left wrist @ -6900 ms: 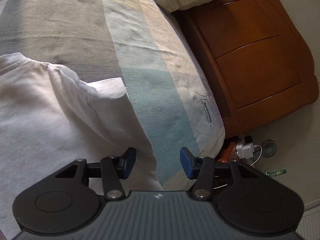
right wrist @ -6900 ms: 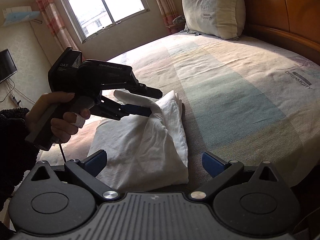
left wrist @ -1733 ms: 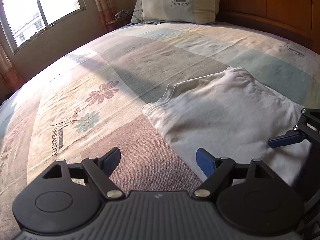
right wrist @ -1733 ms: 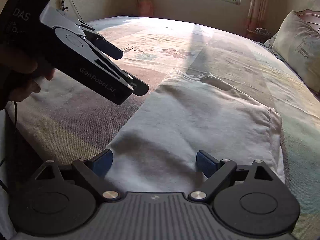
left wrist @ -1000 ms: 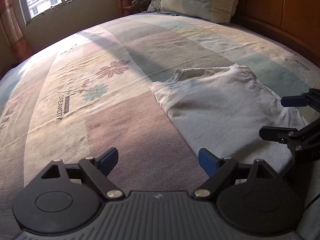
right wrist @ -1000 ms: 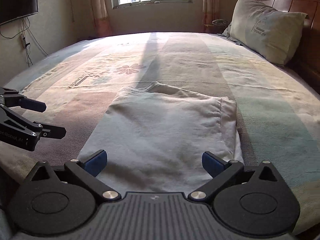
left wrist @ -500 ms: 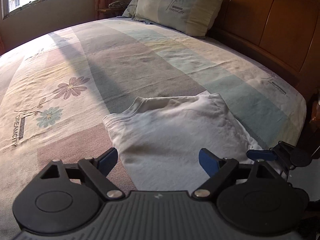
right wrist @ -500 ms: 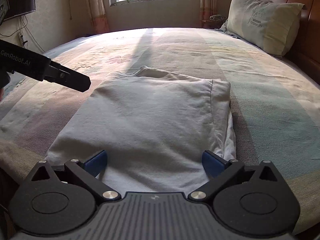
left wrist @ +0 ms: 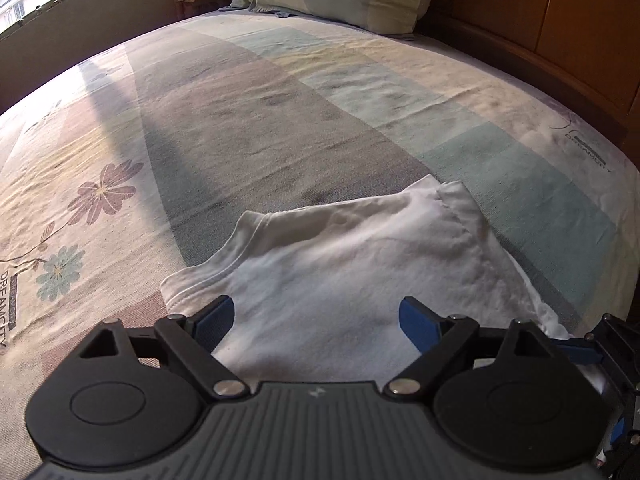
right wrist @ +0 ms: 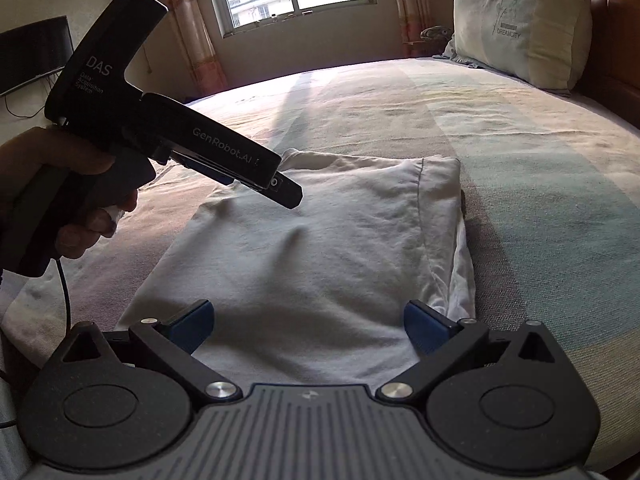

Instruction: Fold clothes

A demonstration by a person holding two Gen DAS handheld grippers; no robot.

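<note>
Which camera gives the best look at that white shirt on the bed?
The right wrist view: the folded white shirt shows almost whole. The left wrist view shows its far end, with the near part hidden behind the gripper's body.

A white garment (right wrist: 320, 248) lies folded into a flat, rough rectangle on the near part of the bed (right wrist: 520, 160). Its ribbed neckline sits at the far edge, and layered fabric edges show along its right side, slightly wrinkled.
</note>
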